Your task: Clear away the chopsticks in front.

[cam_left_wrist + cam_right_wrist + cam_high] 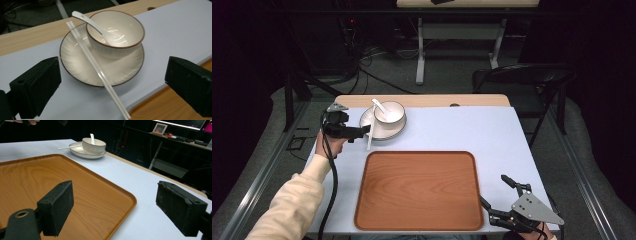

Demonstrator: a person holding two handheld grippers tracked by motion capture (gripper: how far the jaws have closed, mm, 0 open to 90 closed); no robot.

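Chopsticks (pixel 96 66) lie untouched across the plate (pixel 75 62) beyond the tray (pixel 419 190); my left gripper (pixel 368 131) gapes wide around them, empty. Right gripper (pixel 494 195) idles open beside the tray.

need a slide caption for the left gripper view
Open left tongs approach white chopsticks resting across a plate holding a bowl and spoon.

One bowl (pixel 117 32), one plate (pixel 75 60), one spoon (pixel 87 21) and two chopsticks (pixel 97 71) lying as a pair. One tray (pixel 419 190) on one tabletop (pixel 472 130). Two claws: left (pixel 368 131), right (pixel 494 195). One chair (pixel 522 80) behind.
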